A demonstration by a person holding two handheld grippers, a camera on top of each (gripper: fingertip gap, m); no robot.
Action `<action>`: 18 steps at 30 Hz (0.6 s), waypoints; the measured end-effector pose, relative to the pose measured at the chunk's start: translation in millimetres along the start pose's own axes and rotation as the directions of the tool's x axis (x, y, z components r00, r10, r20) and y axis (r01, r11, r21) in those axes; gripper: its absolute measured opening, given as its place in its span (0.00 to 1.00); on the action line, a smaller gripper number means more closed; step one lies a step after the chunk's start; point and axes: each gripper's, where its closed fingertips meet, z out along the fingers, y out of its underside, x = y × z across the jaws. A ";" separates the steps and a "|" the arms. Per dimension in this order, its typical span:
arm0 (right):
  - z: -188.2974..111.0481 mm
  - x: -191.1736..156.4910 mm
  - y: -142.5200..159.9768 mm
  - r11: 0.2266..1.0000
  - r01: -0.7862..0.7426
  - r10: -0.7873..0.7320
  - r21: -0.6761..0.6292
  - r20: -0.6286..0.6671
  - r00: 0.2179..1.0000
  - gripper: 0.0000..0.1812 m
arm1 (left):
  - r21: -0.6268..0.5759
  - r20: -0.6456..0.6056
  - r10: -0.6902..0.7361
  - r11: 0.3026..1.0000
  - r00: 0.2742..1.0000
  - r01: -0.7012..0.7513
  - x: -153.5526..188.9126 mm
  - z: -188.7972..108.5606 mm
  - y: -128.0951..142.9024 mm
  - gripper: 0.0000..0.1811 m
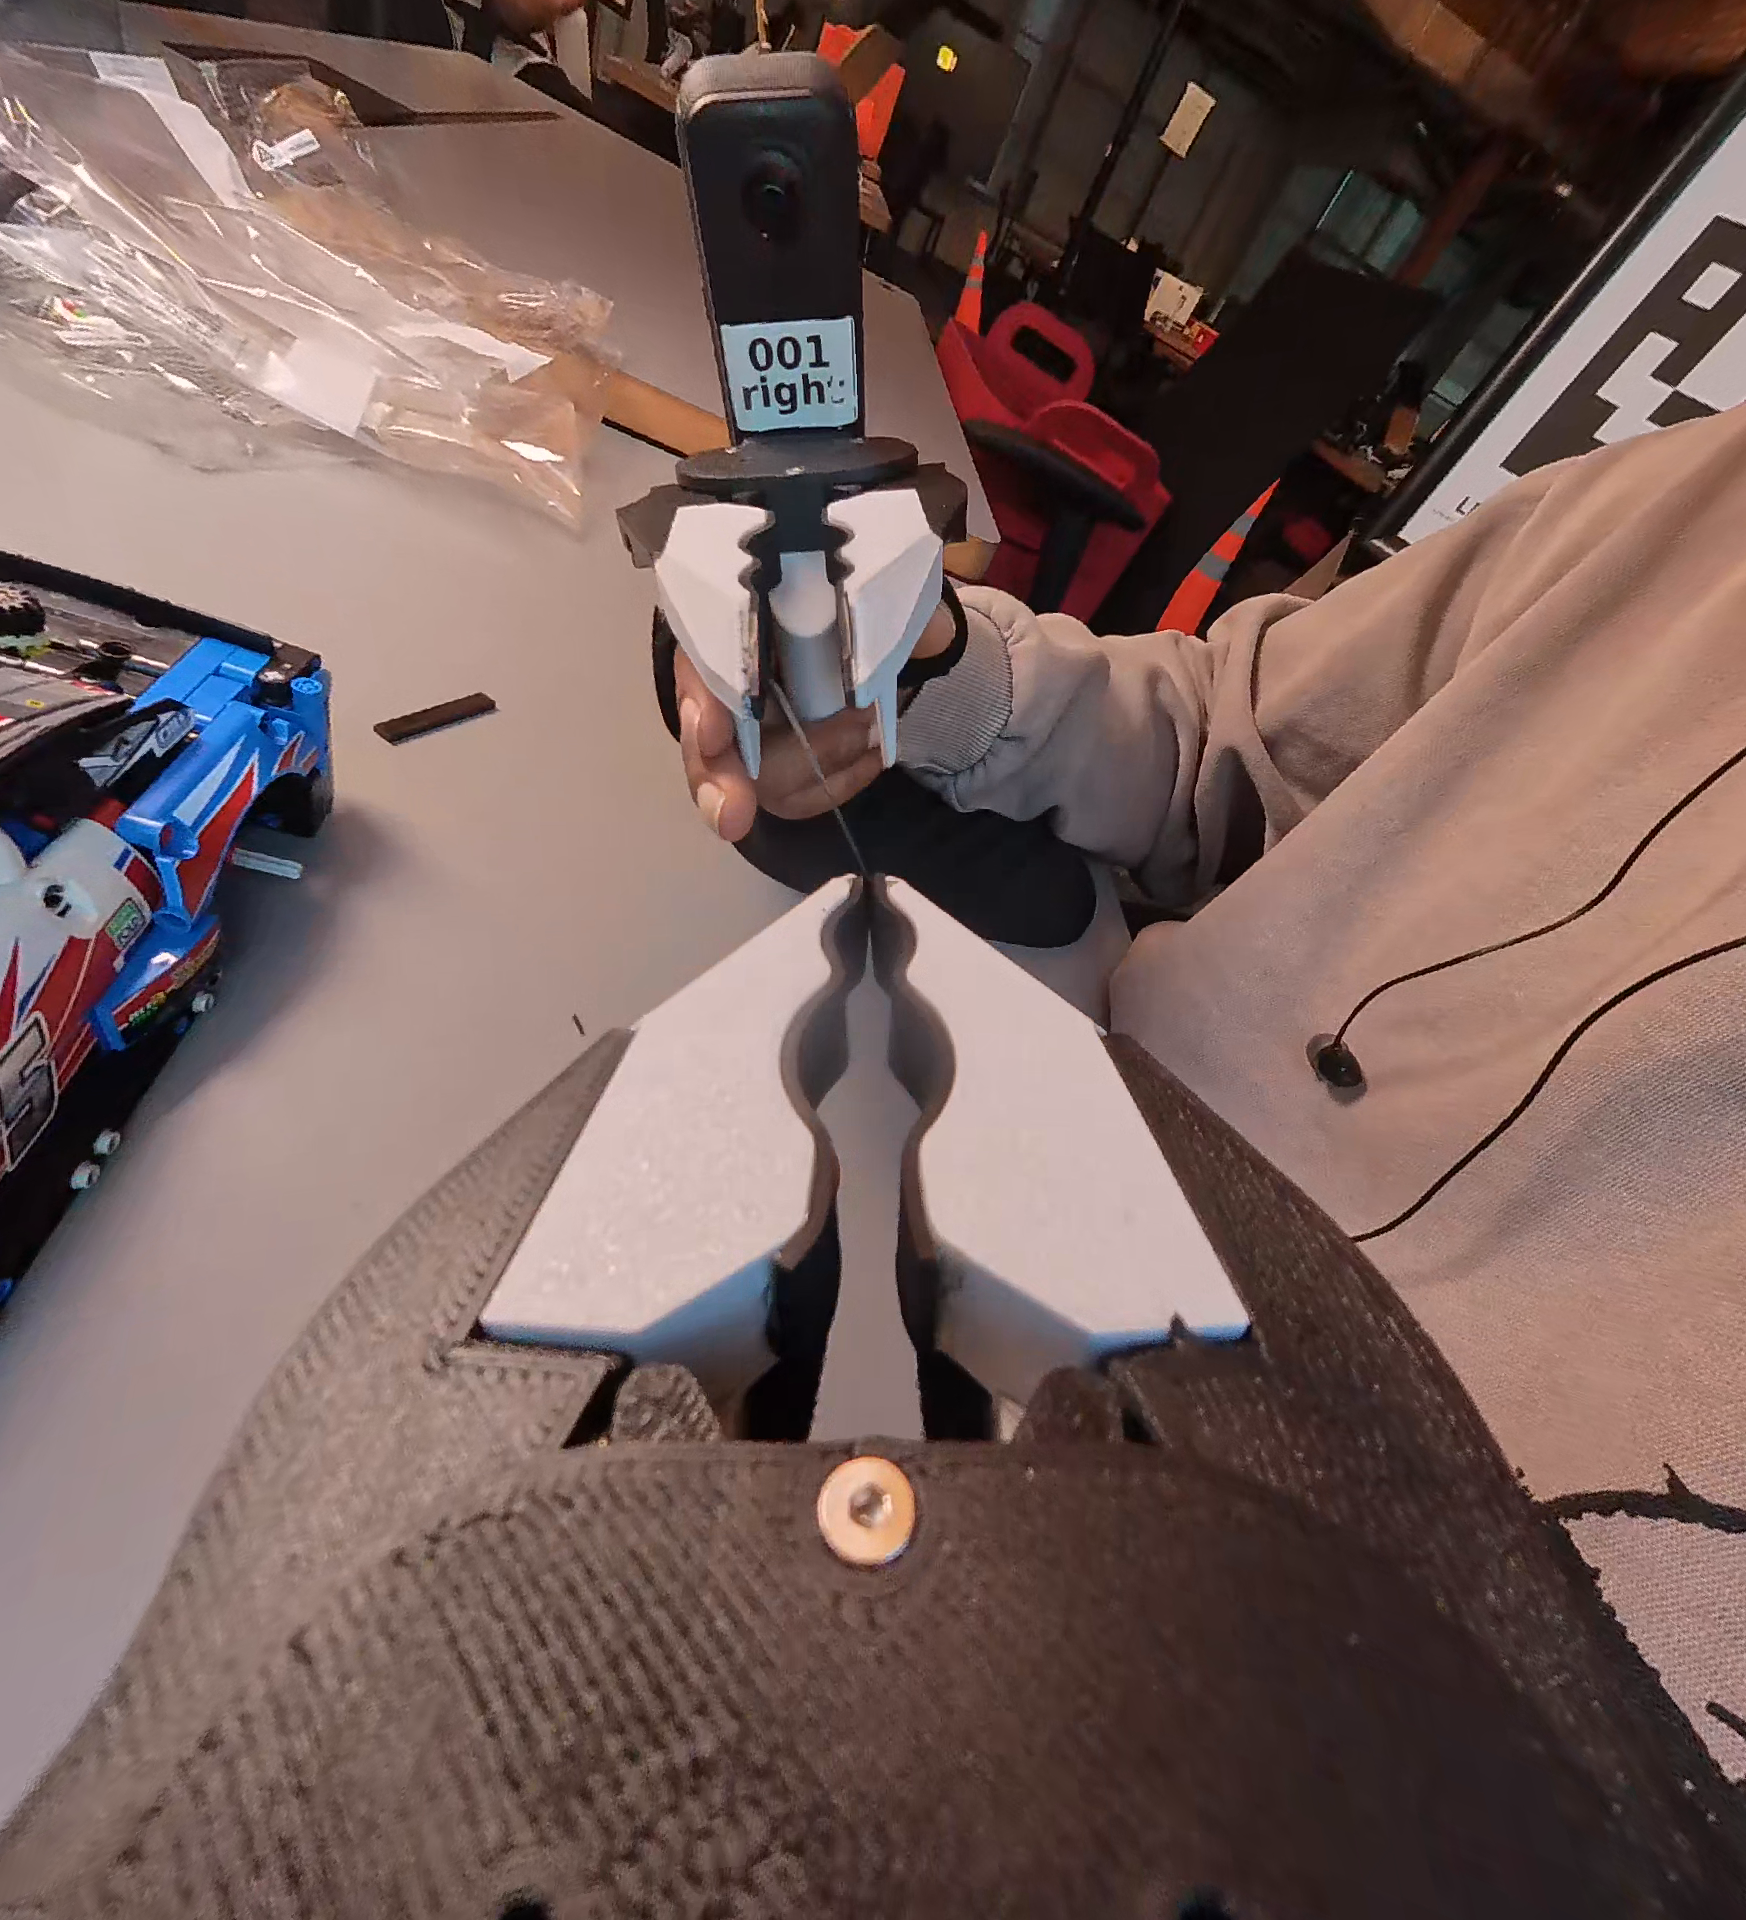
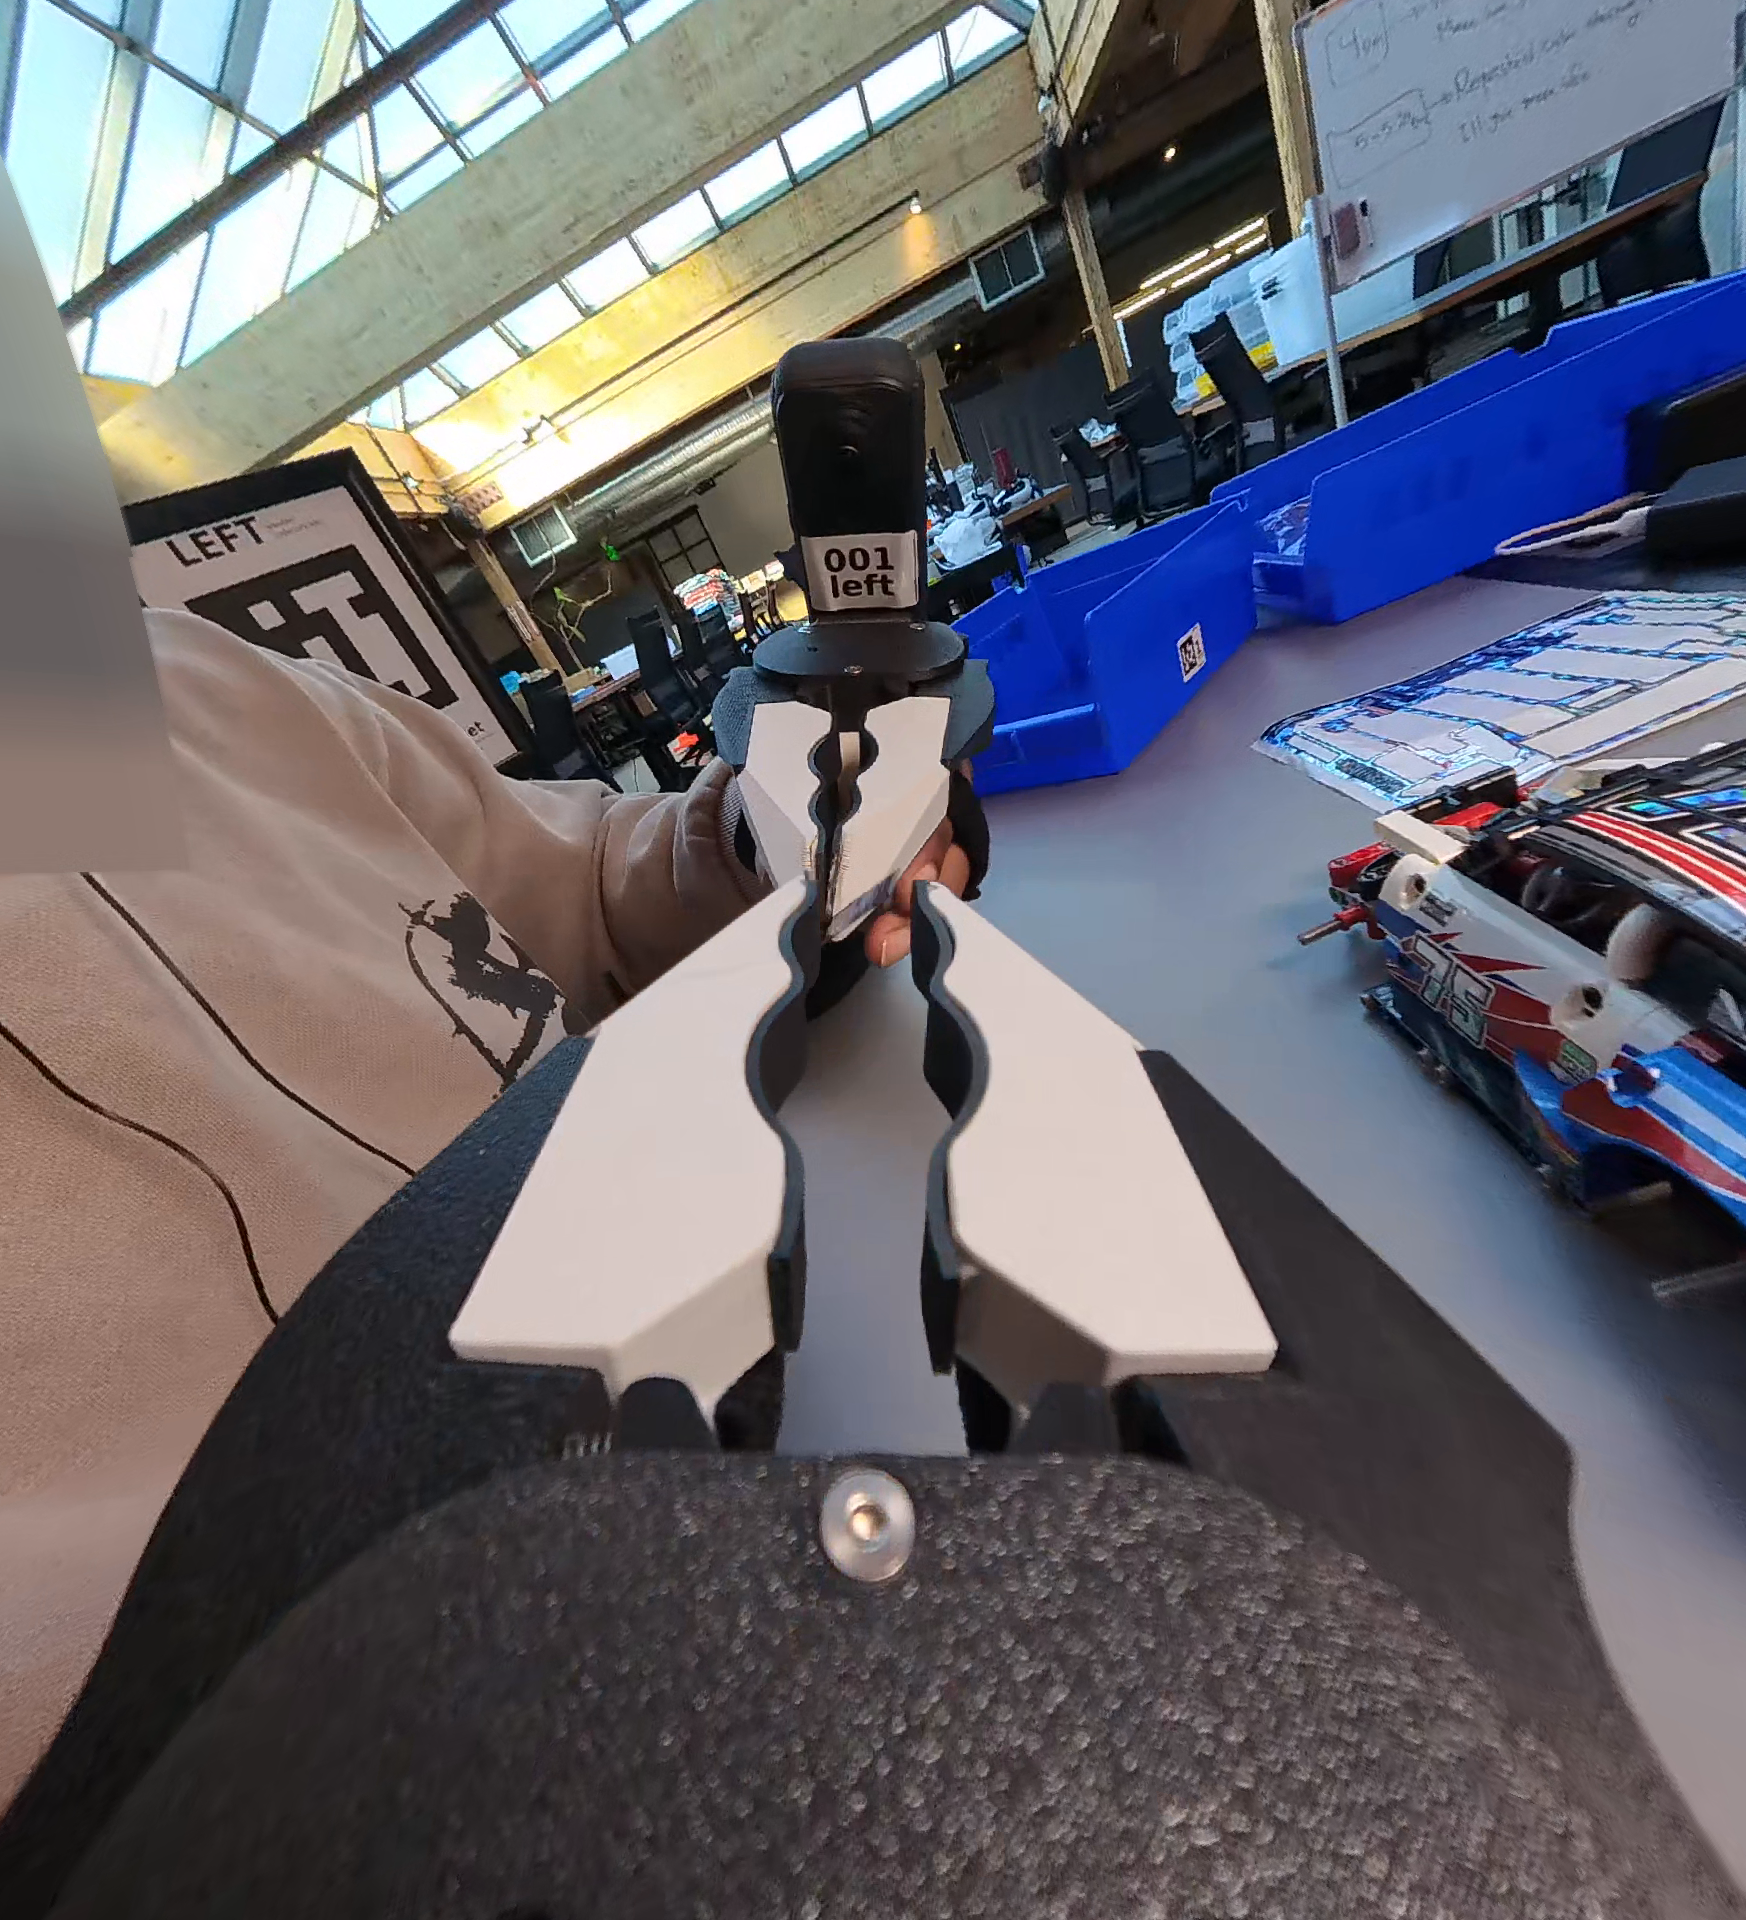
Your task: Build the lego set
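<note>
left claw (image 1: pixel 871 888) pinches a thin sticker (image 2: pixel 853 914), seen edge-on as a dark sliver at its tips; right claw (image 2: pixel 853 935) stands narrowly open, empty, facing it. the lego car (image 1: pixel 69 935) rests on the grey tabletop (image 1: pixel 453 935) at nine o'clock in the left wrist view and three o'clock in the right wrist view, with the sticker sheet (image 2: pixel 1534 686) beyond it at two o'clock.
</note>
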 end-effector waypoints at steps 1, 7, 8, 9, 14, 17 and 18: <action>-0.4 0.8 -0.7 1.000 0.000 0.000 0.005 -0.004 1.000 0.07 | -0.003 0.001 -0.001 1.000 1.000 0.001 -0.5 0.1 0.7 0.00; -1.4 3.6 -1.0 1.000 -0.001 0.001 0.006 -0.018 1.000 0.03 | -0.011 0.004 0.002 1.000 1.000 -0.002 -0.9 1.4 2.6 0.00; -1.2 3.9 -0.4 1.000 0.000 0.000 0.003 -0.020 1.000 0.03 | -0.012 0.003 0.003 1.000 1.000 -0.003 -0.5 1.8 2.7 0.00; -1.1 3.9 0.0 1.000 0.000 0.000 0.001 -0.020 1.000 0.03 | -0.012 0.001 0.004 1.000 1.000 -0.004 0.0 2.0 2.8 0.00; -1.0 4.6 1.2 1.000 -0.007 0.007 -0.006 -0.022 1.000 0.02 | -0.016 0.000 0.008 1.000 1.000 -0.008 0.7 2.9 3.5 0.00; -0.7 4.3 2.1 1.000 -0.005 0.005 -0.011 -0.023 1.000 0.00 | -0.018 0.001 0.010 1.000 1.000 -0.010 0.9 3.2 3.9 0.00; -0.6 4.8 2.5 1.000 -0.004 0.004 -0.014 -0.026 1.000 0.00 | -0.018 0.001 0.010 1.000 1.000 -0.010 1.0 3.2 4.0 0.00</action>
